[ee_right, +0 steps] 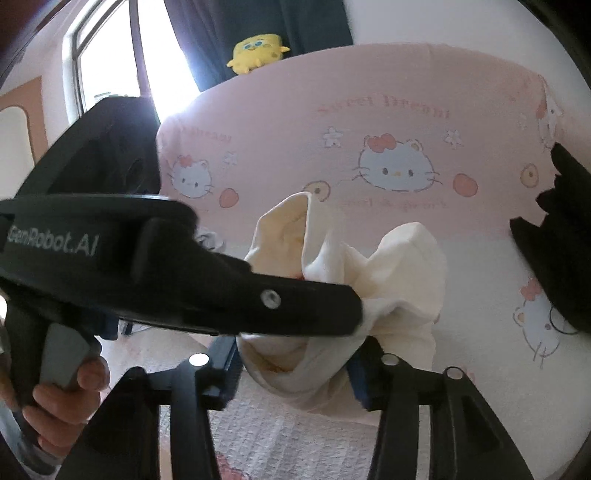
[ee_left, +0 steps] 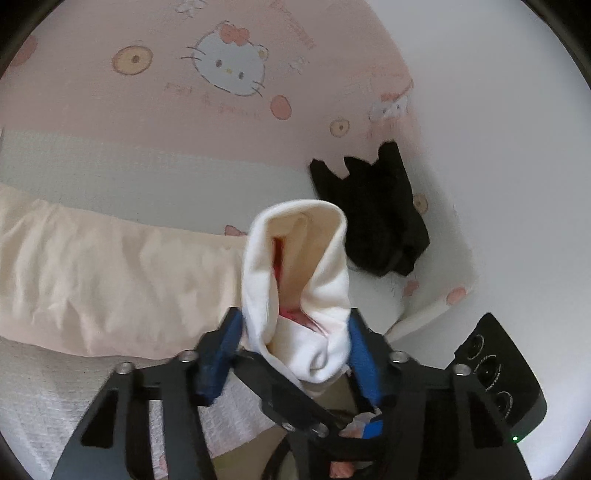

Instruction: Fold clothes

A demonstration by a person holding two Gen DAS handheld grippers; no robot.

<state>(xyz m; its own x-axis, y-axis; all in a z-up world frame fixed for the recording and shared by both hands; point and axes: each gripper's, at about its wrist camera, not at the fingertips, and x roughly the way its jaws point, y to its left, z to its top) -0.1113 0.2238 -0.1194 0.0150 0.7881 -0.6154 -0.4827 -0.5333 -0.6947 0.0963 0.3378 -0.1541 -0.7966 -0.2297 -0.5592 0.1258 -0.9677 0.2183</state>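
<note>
I'm working in a home bedroom: a bed under a pink cartoon-cat sheet [ee_right: 406, 122], a yellow plush toy [ee_right: 257, 51] at its far edge, a bright window [ee_right: 110, 55] beside dark curtains [ee_right: 207, 33] (daylight outside).

Bed [ee_left: 110, 103] in pink cat-print sheet; black garment [ee_left: 373, 218] and cream garment [ee_left: 92, 273] lie on it.

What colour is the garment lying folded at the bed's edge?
Black garment; clearest in the left wrist view, on the pink cartoon-cat sheet.
</note>
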